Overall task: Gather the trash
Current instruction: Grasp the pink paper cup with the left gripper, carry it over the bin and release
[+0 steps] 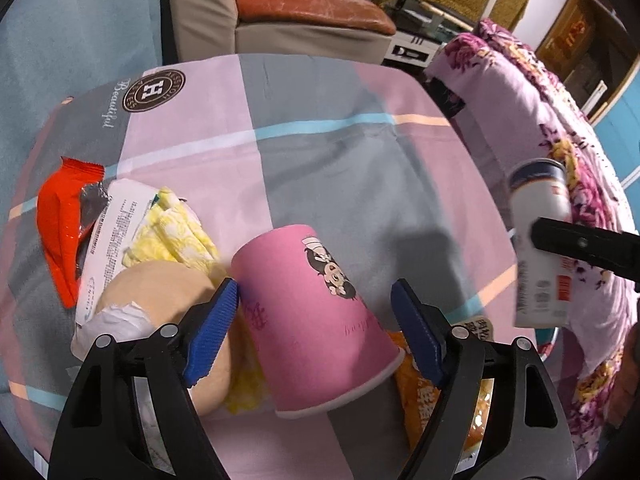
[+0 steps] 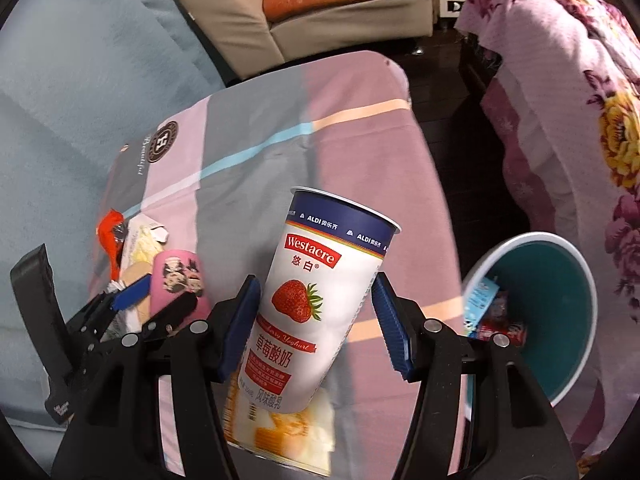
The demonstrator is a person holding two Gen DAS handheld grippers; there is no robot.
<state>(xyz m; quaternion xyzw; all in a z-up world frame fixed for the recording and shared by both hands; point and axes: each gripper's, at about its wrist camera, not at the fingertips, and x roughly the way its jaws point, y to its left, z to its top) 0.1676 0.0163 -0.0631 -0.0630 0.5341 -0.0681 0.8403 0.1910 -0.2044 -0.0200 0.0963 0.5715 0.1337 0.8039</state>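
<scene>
A pink paper cup point(image 1: 312, 316) lies on its side on the checked cloth point(image 1: 320, 152), between the fingers of my open left gripper point(image 1: 314, 294); the left pad point(image 1: 212, 328) touches it, the right pad stands apart. My right gripper point(image 2: 316, 302) holds a white strawberry yoghurt cup point(image 2: 320, 292) tilted above the table edge; the left pad touches it, a gap shows at the right pad. The yoghurt cup also shows in the left wrist view point(image 1: 540, 240). A teal trash bin point(image 2: 540, 320) with wrappers inside stands to the right, below the table.
A red wrapper point(image 1: 64, 220), a white packet point(image 1: 108, 240), yellow tissue point(image 1: 172, 232), a beige bun point(image 1: 168, 316) and an orange snack bag point(image 1: 424, 396) lie around the pink cup. A floral blanket point(image 2: 580, 120) lies to the right, a sofa point(image 2: 320, 4) behind.
</scene>
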